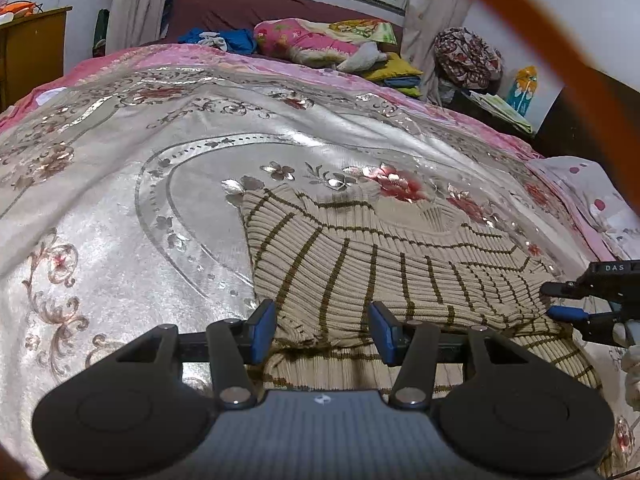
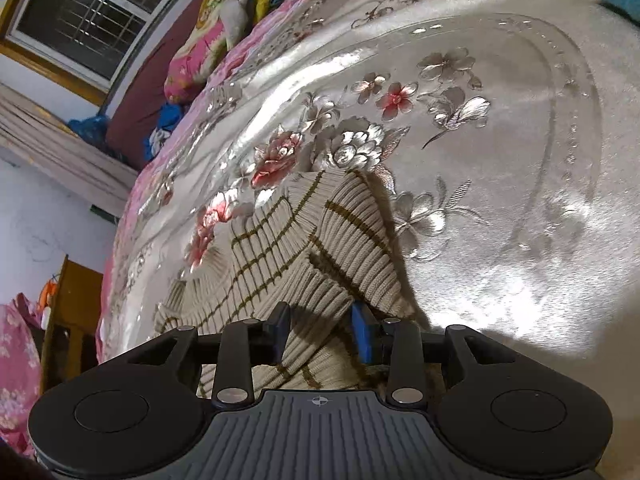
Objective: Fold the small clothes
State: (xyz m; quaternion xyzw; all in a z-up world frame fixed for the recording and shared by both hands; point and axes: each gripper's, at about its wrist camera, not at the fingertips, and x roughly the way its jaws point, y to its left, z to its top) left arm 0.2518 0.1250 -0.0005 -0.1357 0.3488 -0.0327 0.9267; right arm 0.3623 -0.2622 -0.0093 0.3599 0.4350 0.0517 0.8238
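Sweater [image 1: 392, 264] — beige ribbed knit | thin brown stripes | folded, rumpled on bedspread [image 1: 120, 200]

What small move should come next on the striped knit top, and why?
Probably draw the right gripper back off the striped knit top. Its jaws stand apart around a folded edge, not pinching, and the fold already lies on the bedspread. The left gripper is also open at the near edge.

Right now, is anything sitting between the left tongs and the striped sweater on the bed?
Nothing visible. The left tongs stand open right over the striped sweater, its near edge between the blue pads. Only the bedspread lies around it, and the right tongs are at its far right side.
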